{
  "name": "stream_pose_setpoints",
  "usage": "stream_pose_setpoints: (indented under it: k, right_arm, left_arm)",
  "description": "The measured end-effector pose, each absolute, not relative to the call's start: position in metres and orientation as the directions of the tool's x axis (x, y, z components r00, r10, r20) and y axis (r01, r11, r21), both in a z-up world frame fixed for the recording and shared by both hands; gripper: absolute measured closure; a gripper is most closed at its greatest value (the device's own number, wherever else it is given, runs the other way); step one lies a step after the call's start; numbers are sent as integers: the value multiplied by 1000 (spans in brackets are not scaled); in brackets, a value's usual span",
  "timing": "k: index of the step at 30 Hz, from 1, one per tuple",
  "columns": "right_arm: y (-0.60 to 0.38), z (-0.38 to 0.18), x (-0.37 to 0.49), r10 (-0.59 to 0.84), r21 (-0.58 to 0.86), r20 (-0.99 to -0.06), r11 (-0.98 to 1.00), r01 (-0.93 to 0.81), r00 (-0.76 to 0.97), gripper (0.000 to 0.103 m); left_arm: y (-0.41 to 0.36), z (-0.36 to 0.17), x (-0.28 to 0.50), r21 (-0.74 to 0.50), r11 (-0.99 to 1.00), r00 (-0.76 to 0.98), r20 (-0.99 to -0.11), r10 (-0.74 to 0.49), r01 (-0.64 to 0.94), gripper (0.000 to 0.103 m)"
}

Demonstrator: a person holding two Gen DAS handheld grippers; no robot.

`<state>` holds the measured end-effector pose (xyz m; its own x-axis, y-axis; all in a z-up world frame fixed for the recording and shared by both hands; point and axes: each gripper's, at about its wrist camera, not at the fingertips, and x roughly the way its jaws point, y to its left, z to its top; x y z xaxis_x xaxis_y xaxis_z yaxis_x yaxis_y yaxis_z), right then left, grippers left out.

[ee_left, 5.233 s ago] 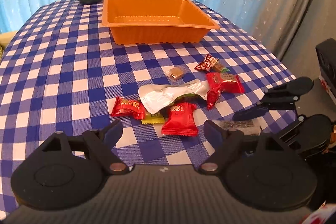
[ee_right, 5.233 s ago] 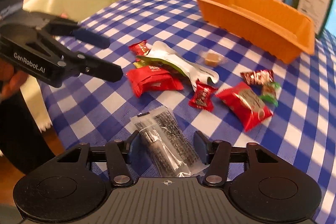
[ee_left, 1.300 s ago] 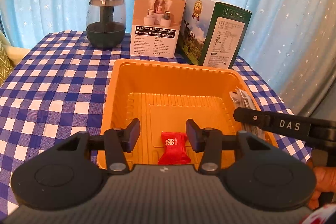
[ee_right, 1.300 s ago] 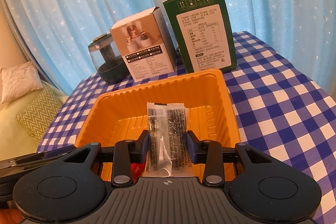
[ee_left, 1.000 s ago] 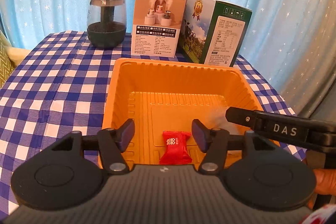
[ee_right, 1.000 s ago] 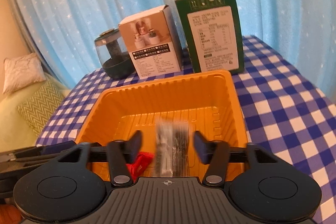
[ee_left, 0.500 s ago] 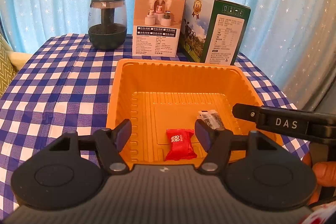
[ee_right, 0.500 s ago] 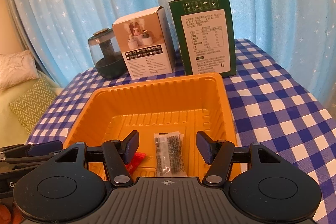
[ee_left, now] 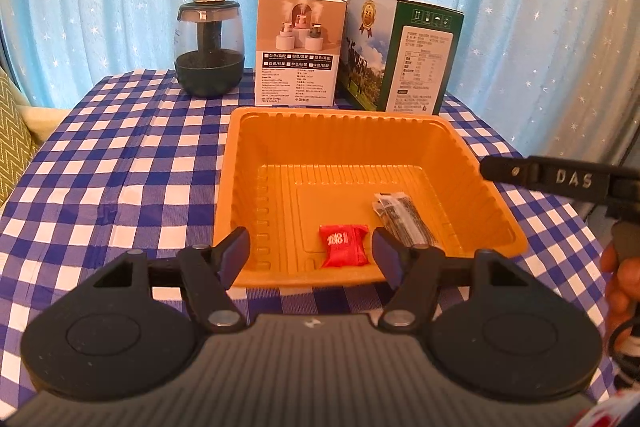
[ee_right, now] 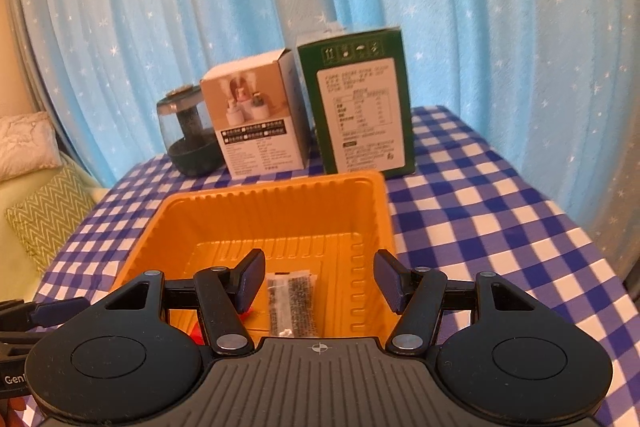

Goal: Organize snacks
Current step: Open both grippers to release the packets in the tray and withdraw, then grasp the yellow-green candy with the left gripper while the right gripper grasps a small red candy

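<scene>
An orange tray point(ee_left: 256, 155) stands on the blue checked table. Inside it lie a red snack packet point(ee_left: 344, 245) and a clear packet of dark snack sticks point(ee_left: 402, 213). My left gripper point(ee_left: 312, 255) is open and empty, just in front of the tray's near rim. My right gripper point(ee_right: 320, 283) is open and empty above the tray point(ee_right: 380, 211), with the clear packet point(ee_right: 292, 301) lying below between its fingers. A bit of the red packet point(ee_right: 197, 337) shows by its left finger. The right gripper's finger point(ee_left: 552, 177) shows at the right in the left wrist view.
Behind the tray stand a dark glass jar point(ee_left: 210, 49), a white box point(ee_left: 298, 47) and a green box point(ee_left: 400, 51). They also show in the right wrist view: jar point(ee_right: 188, 135), white box point(ee_right: 256, 115), green box point(ee_right: 360, 103). A blue starred curtain hangs behind.
My right gripper opened and the clear packet dropped into the tray beside the red packet. Both grippers have since pulled back and up a little from the tray.
</scene>
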<state>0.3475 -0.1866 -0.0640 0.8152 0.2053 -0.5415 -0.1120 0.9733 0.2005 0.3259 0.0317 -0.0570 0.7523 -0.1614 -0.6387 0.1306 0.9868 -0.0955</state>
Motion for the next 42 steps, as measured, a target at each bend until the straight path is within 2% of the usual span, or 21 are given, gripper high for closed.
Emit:
stream_pose_setpoints:
  k: [9, 14, 26, 34, 39, 42]
  right_arm:
    - [-198, -58, 308, 194, 191, -536, 976, -107, 822, 43]
    - [-200, -61, 278, 197, 182, -537, 976, -116, 820, 43]
    - [-203, -95, 205, 232, 145, -569, 973, -181, 789, 43]
    - [-193, -110, 168, 267, 182, -599, 963, -197, 755, 43]
    - [-179, -120, 157, 296, 187, -626, 955, -230, 722, 43]
    - [-177, -123, 157, 298, 185, -627, 954, -235, 720, 43]
  left_arm:
    - [34, -59, 278, -101, 985, 750, -639, -172, 139, 37]
    - [37, -64, 246, -61, 989, 753, -644, -140, 131, 36]
    - [59, -90, 167, -54, 993, 732, -671, -117, 109, 36]
    - [65, -101, 137, -83, 989, 729, -669, -144, 120, 36]
    - [57, -107, 134, -73, 985, 714, -681, -163, 155, 38]
    - [53, -110, 137, -74, 982, 710, -682, -177, 174, 45]
